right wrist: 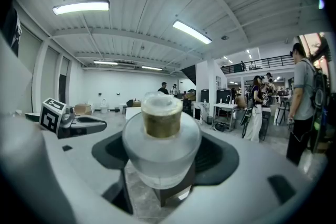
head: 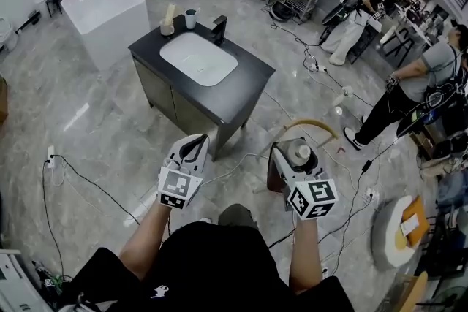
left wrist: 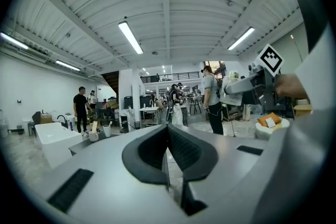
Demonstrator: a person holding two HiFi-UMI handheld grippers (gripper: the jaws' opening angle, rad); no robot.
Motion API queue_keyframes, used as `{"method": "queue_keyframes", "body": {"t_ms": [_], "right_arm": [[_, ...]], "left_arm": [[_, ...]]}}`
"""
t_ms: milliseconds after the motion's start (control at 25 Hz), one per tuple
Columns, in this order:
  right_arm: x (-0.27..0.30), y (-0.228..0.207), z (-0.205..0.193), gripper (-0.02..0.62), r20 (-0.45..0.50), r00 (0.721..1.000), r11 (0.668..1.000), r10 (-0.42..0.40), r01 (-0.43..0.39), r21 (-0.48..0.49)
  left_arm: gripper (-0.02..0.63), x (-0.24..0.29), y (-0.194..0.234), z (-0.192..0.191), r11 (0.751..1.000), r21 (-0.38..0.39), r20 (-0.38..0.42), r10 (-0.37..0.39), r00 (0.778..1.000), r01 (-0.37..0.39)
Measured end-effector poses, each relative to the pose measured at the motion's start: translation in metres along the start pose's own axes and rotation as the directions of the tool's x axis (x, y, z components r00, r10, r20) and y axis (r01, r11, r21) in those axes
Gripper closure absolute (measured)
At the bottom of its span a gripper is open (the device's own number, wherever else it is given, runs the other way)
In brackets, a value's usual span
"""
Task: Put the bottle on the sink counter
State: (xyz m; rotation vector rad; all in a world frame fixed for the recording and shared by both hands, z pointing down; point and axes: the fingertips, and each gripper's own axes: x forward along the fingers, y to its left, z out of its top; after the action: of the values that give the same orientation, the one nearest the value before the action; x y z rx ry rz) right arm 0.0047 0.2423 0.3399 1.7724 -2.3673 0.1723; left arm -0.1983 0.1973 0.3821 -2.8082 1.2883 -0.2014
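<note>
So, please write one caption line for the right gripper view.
Right gripper holding a frosted bottle with a gold collar, in a busy hall.

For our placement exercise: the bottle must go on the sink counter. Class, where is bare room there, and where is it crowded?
Bare: the counter end nearest the camera, between basin and edge; also the strip right of the basin. Crowded: the far corner, with cup, jar and tap.

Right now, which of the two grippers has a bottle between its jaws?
The right gripper: its jaws clamp a frosted bottle; the left gripper has its jaws together, empty.
</note>
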Motion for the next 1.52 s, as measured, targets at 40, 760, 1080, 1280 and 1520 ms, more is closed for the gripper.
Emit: {"method": "queue_keyframes", "body": {"t_ms": [40, 760, 1080, 1280, 1520], "right_arm": [[0.003, 0.002, -0.001, 0.261, -0.003, 1.000, 1.000, 0.006, -0.006, 0.000], [0.061, -0.066, 0.006, 0.261, 0.004, 0.999, 0.999, 0.049, -0.049, -0.018], [0.098, -0.116, 0.009, 0.261, 0.006, 0.998, 0.998, 0.067, -0.067, -0.011], [0.121, -0.145, 0.003, 0.261, -0.022, 0.995, 0.995, 0.100, -0.101, -0.017], [0.148, -0.173, -0.007, 0.261, -0.034, 0.987, 0.987, 0.157, -0.158, -0.014]], "left_arm": [[0.604, -0.001, 0.002, -0.002, 1.000, -0.001, -0.005, 0.004, 1.000, -0.004], [0.604, 0.078, 0.025, 0.005, 0.995, -0.010, -0.020, 0.101, 0.995, -0.101], [0.604, 0.132, 0.031, 0.013, 0.992, 0.002, -0.025, 0.124, 0.992, -0.124], [0.604, 0.162, 0.024, 0.007, 0.991, -0.027, -0.056, 0.131, 0.990, -0.133], [0.604, 0.200, 0.010, 0.006, 0.988, 0.022, -0.087, 0.151, 0.985, -0.150]]}}
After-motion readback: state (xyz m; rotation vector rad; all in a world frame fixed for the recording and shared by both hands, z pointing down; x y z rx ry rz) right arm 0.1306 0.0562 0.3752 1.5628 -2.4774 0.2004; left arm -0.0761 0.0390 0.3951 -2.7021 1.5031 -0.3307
